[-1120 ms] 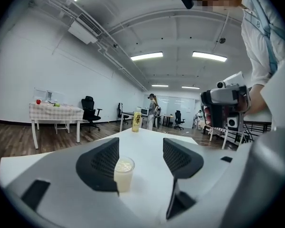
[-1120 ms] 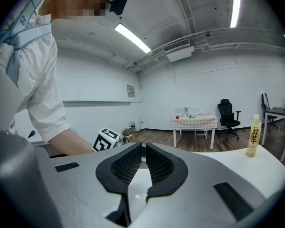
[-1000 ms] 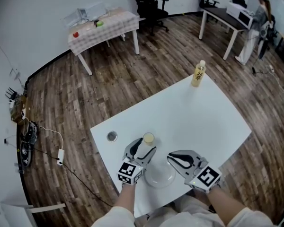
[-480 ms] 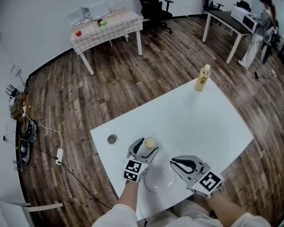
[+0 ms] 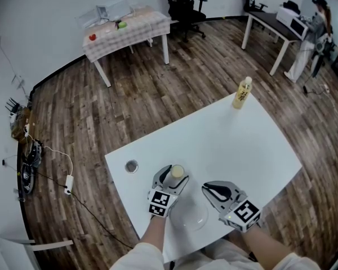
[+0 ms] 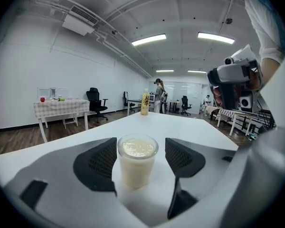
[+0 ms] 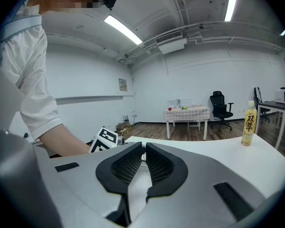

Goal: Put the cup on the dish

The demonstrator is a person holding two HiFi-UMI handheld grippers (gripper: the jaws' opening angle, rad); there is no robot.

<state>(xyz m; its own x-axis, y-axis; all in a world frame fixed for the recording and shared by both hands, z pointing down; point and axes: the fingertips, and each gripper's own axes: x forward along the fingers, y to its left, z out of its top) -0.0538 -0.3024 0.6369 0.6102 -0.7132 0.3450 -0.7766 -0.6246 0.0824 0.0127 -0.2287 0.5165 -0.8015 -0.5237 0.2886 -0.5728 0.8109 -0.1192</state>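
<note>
**A:** Where was the cup?

**B:** The cup [image 6: 137,163], full of a pale drink, stood upright on the white table [image 5: 236,145]. It was just beyond the dish [image 5: 188,218] and not on it.

**A:** And the left gripper?

**B:** The left gripper [image 5: 175,175] had its jaws wide, one on each side of the cup. They had just been opening, and the pads did not press on the cup. A gap showed at the right pad.

**A:** What about the other one?

**B:** The right gripper [image 7: 143,152] was just beside the dish, on its other side. Its jaws were almost together, with nothing between them.
</note>
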